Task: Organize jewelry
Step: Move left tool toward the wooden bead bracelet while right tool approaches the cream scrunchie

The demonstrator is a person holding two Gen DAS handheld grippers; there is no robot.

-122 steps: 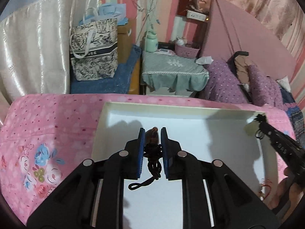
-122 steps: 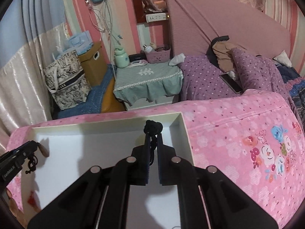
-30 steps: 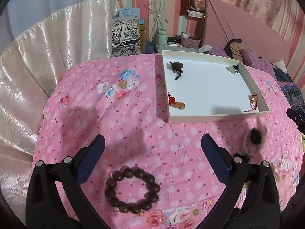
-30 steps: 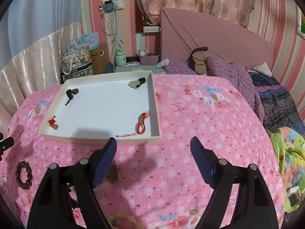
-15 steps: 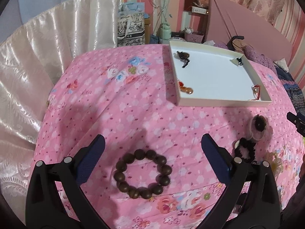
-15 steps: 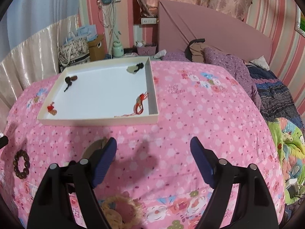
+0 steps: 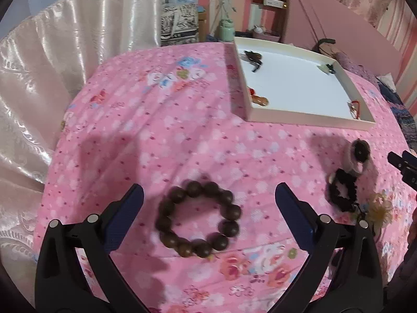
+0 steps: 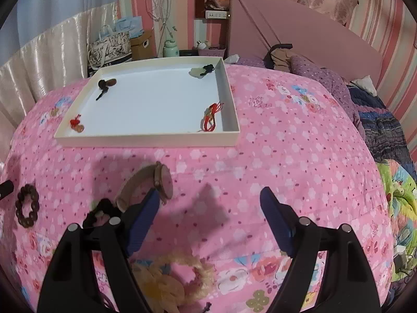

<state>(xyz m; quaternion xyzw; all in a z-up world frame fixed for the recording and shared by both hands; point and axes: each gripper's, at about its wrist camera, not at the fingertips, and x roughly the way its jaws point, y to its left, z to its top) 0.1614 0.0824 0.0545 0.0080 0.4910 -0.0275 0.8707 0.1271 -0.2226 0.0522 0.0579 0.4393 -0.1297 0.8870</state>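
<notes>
Both tongs, left (image 7: 208,198) and right (image 8: 208,203), gape empty; slightly blurred dark round-beaded bracelet (image 7: 198,221) lies on quilt (image 7: 156,135).

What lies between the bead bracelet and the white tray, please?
In the left wrist view, only bare pink bedspread lies between the bead bracelet and the white tray.

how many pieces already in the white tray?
4, one near each corner of the tray: dark pendant far left, pale pendant far right, red-corded charm near left, red cord bundle near right.
</notes>
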